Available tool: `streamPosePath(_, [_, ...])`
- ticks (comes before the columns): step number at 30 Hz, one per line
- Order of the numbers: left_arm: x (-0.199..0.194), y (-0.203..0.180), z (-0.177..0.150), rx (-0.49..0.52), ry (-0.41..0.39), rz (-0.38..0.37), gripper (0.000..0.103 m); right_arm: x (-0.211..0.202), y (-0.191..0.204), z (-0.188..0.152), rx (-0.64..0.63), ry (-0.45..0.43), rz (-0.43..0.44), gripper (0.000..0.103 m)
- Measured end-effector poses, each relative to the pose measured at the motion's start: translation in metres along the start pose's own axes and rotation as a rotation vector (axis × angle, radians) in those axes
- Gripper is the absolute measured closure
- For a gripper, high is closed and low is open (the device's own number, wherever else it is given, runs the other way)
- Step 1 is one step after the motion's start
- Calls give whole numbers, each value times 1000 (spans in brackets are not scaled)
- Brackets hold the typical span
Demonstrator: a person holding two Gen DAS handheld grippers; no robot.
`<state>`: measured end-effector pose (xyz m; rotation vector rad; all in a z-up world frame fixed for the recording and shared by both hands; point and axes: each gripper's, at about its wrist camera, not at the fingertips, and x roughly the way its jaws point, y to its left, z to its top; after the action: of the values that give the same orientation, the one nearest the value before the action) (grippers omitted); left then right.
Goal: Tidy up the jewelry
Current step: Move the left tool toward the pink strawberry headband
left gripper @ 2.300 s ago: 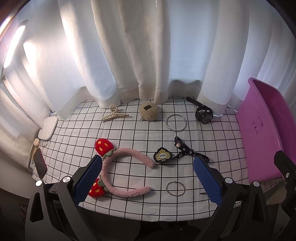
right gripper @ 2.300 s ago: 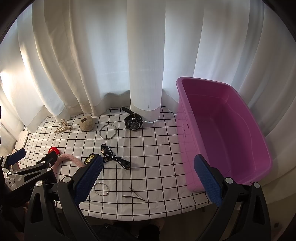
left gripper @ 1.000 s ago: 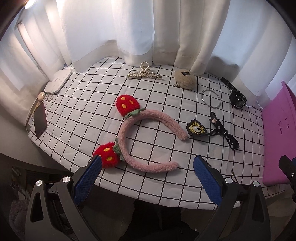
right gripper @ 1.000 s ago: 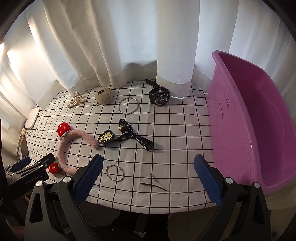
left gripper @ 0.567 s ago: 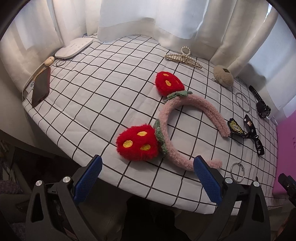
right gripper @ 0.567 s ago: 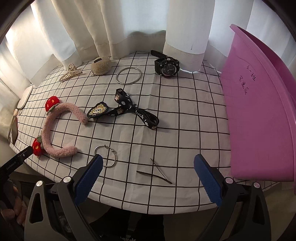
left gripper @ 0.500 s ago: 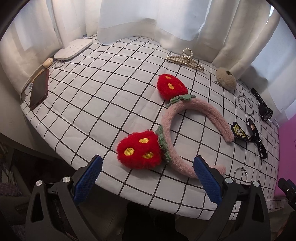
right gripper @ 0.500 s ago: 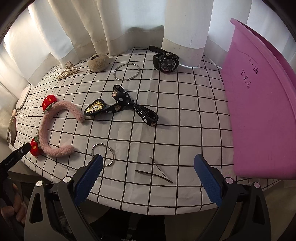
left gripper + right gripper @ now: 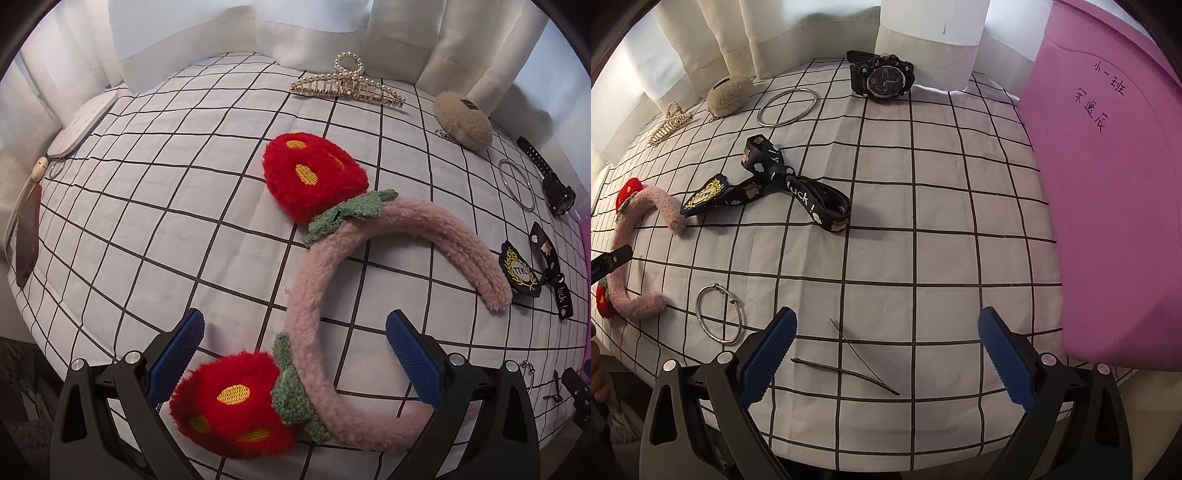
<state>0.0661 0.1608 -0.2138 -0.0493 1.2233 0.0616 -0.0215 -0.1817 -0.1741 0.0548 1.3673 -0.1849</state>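
Note:
A pink fluffy headband (image 9: pixel 321 295) with two red strawberries lies on the checked cloth. My left gripper (image 9: pixel 295 354) is open, and its blue fingers straddle the band just beyond the nearer strawberry (image 9: pixel 232 398). My right gripper (image 9: pixel 886 360) is also open, low over a thin dark hairpin (image 9: pixel 846 369) that lies between its fingers. A small silver ring (image 9: pixel 718 314) sits to its left. Farther back are a black lanyard (image 9: pixel 790 188), a silver bangle (image 9: pixel 786 107), a black watch (image 9: pixel 882 75), a beige plush pouch (image 9: pixel 729 94) and a pearl claw clip (image 9: pixel 347 86).
A pink plastic tub (image 9: pixel 1108 184) stands along the table's right side. A phone (image 9: pixel 26 236) and a white power strip (image 9: pixel 79 123) lie at the left edge. White curtains hang behind the table. The front edge is just below both grippers.
Both grippers have come down and forward toward the table. The left one has closed in on the headband and now straddles it. The right one has neared the hairpin. Nothing on the cloth moved.

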Motion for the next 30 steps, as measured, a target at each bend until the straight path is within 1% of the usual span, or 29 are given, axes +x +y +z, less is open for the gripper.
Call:
streamPosePath(3, [6, -3, 2, 14, 9, -6, 6, 2, -5, -12, 11, 9, 0, 9])
streamPosePath(8, [8, -6, 3, 39, -17, -10, 6, 4, -3, -28, -23, 17, -11, 9])
streamPosePath(11, [9, -6, 3, 45, -27, -10, 5, -13, -3, -32, -25, -61, 22, 9])
streamPosePath(13, [9, -6, 2, 48, -30, -11, 5, -21, 0, -35, -56, -81, 37, 9])
streamPosePath(14, [9, -7, 1, 49, -30, -12, 5, -22, 2, -36, -84, -77, 33, 9])
streamPosePath(16, [9, -7, 1, 49, -29, -12, 5, -20, 8, -41, -144, -63, -6, 9])
streamPosePath(19, [10, -8, 1, 49, -30, -12, 5, -15, 17, -47, -217, -55, -43, 9])
streamPosePath(23, [9, -7, 2, 48, -34, -12, 5, 1, 25, -45, -279, -34, -67, 9])
streamPosePath(25, [8, -7, -1, 48, -38, -14, 5, 2, 24, -43, -278, -53, -53, 9])
streamPosePath(27, [8, -7, -1, 49, -39, -13, 5, 4, 21, -42, -263, -53, -30, 9])
streamPosePath(30, [8, -7, 0, 50, -42, -13, 5, 7, 11, -42, -224, -44, 35, 9])
